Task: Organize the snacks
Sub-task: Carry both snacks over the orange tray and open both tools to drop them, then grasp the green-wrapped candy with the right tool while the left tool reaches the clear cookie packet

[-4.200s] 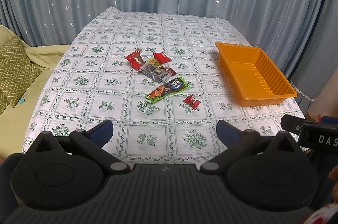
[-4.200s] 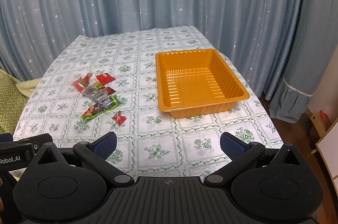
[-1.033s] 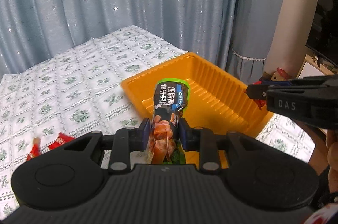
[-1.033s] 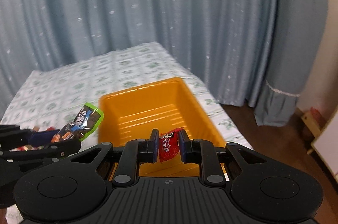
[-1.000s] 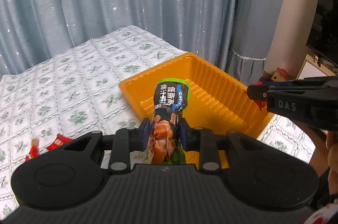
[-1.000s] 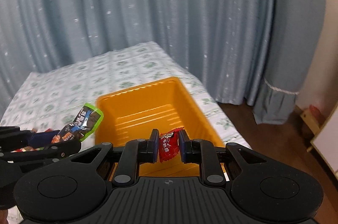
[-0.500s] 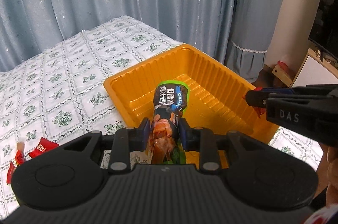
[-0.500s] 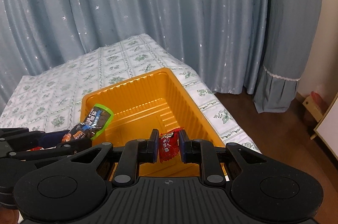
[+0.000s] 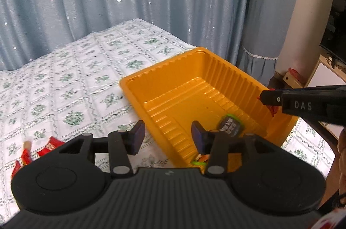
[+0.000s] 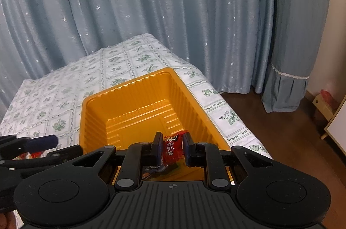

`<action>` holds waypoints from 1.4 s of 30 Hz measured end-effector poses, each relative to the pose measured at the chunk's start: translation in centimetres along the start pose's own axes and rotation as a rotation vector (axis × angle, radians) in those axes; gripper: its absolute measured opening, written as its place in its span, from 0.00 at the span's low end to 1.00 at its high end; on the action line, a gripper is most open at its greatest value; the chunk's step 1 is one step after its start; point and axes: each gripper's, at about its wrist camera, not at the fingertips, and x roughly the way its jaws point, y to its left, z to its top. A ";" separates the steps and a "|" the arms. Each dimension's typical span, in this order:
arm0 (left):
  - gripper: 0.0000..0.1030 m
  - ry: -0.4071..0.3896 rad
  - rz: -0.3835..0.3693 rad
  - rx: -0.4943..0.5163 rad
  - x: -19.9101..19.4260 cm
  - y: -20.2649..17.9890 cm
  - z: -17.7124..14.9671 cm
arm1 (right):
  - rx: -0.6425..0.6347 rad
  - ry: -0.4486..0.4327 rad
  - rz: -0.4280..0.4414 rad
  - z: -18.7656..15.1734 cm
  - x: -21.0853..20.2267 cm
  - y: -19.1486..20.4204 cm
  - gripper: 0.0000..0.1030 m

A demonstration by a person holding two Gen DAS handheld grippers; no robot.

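Note:
An orange ribbed tray (image 9: 218, 69) (image 10: 132, 86) stands on the flowered tablecloth. My left gripper (image 9: 167, 137) hangs over the tray's near left corner; its jaws are opening and nothing is between them. The green and dark snack bag (image 9: 230, 126) lies on the tray floor just past the right finger. My right gripper (image 10: 172, 149) is shut on a small red snack packet (image 10: 173, 145) above the tray's near end. In the left wrist view that gripper (image 9: 269, 99) reaches in from the right with the red packet (image 9: 273, 109) at its tip.
Red snack packets (image 9: 48, 145) lie on the cloth at the lower left of the left wrist view. Blue starred curtains (image 10: 151, 2) hang behind the table. Right of the table are a wooden floor (image 10: 287, 131) and a white cabinet edge (image 10: 337, 125).
My left gripper's jaws have parted and the green snack bag has dropped from them into the tray. The right gripper still grips the red packet over the tray.

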 end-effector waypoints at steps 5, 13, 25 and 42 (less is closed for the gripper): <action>0.42 -0.010 0.024 -0.031 -1.1 1.3 -0.6 | -0.001 0.010 0.013 -0.1 0.2 0.4 0.19; 0.44 -0.006 0.036 -0.064 -1.9 2.7 -1.6 | 0.017 0.020 0.046 -0.3 1.1 0.7 0.37; 0.55 -0.027 0.085 -0.137 -6.4 4.3 -4.1 | 0.009 -0.017 0.066 -0.7 -2.0 1.8 0.67; 0.72 -0.038 0.274 -0.332 -17.0 11.1 -11.5 | -0.111 -0.018 0.228 -4.7 -7.5 10.9 0.67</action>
